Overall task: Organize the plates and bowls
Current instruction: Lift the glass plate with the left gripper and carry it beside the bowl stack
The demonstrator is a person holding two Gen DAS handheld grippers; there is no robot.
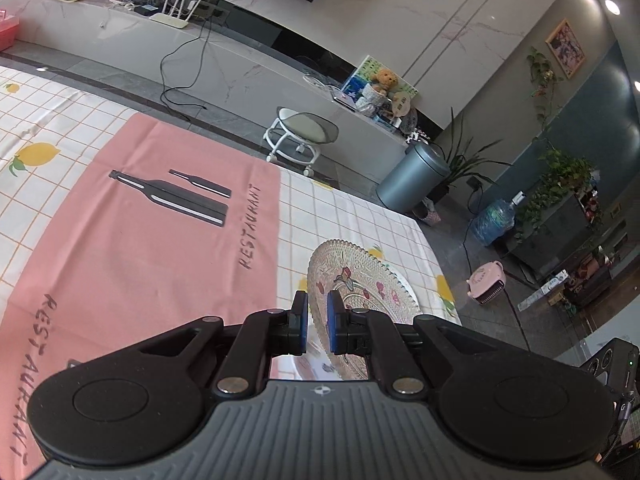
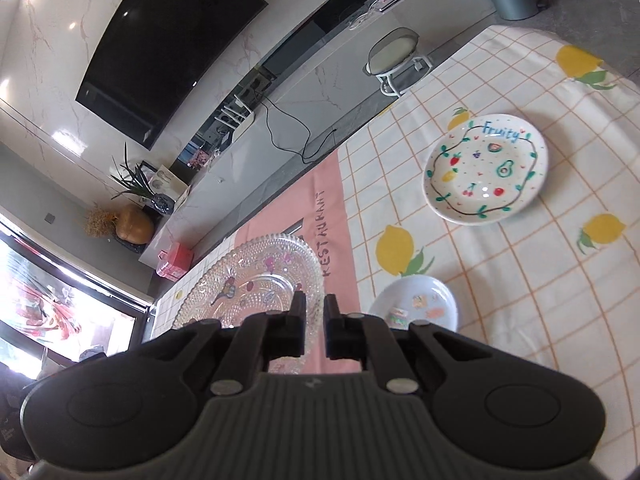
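Observation:
A clear patterned glass plate with small flower decals hangs tilted above the table, held at opposite edges. My left gripper is shut on its left rim in the left wrist view. In the right wrist view my right gripper is shut on its right rim. A white plate painted with fruit and the word "Fruity" lies on the lemon tablecloth to the right. A small pale blue dish with stickers sits just right of my right gripper, partly hidden by it.
A pink placemat printed with bottles and "RESTAURANT" covers the middle of the table. Beyond the far table edge stand a white wheeled stool and a grey bin on the floor. A small pink appliance lies past the right edge.

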